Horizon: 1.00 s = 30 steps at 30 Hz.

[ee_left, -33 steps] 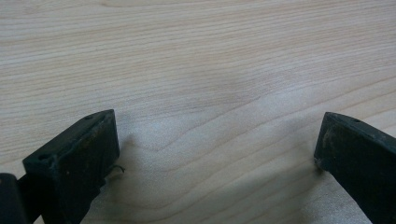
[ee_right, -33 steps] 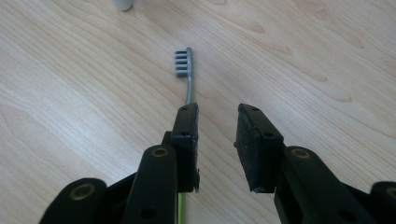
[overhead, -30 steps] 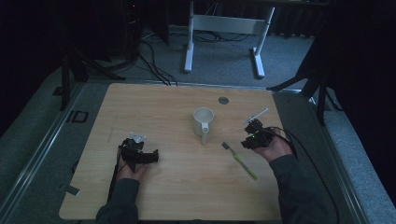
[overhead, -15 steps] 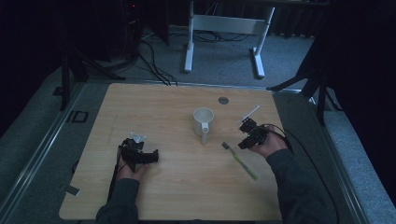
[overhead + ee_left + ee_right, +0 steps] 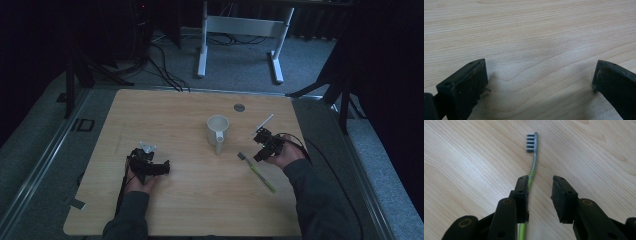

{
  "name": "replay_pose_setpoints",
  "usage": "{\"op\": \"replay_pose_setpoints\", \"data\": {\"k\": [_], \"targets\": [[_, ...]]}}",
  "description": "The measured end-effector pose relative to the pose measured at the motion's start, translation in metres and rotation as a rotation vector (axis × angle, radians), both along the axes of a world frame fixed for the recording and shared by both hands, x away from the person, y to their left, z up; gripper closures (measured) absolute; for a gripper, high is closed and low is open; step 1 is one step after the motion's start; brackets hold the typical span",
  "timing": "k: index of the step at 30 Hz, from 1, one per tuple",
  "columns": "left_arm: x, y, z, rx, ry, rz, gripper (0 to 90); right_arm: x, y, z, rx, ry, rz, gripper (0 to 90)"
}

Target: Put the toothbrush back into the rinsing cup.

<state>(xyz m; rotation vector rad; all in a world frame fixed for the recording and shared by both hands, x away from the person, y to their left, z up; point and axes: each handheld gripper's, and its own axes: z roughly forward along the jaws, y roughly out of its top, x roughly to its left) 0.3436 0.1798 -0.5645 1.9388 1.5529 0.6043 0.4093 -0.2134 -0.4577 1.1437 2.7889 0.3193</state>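
A toothbrush (image 5: 256, 172) with a green handle and grey head lies flat on the wooden table (image 5: 175, 115), right of a white mug (image 5: 218, 129). My right gripper (image 5: 258, 154) hovers low over the brush near its head end. In the right gripper view the toothbrush (image 5: 534, 160) runs under the left jaw, not into the gap. That right gripper (image 5: 540, 185) is open; its jaws have just been opening, with nothing between them. My left gripper (image 5: 164, 168) rests at the table's left front. In its own view the left gripper (image 5: 540, 72) stands wide open over bare wood.
A small round grey disc (image 5: 239, 107) sits in the tabletop behind the mug. A white desk frame (image 5: 240, 30) and cables stand on the floor beyond the table. Dark stands flank both sides.
My right gripper has shifted slightly left, closer to the toothbrush's head end. The left hand and gripper have stayed where they were.
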Motion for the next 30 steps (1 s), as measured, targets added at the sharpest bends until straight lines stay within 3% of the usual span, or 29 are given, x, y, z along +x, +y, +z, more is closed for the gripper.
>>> {"op": "replay_pose_setpoints", "data": {"k": [15,30], "targets": [[0.0,0.0,0.0,0.0,0.0,0.0,0.1,0.004,0.007,-0.007,-0.02,0.051,0.023,68.2],[0.0,0.0,0.0,-0.001,0.0,0.0,0.1,0.005,0.016,-0.021,-0.085,0.108,0.046,69.6]]}}
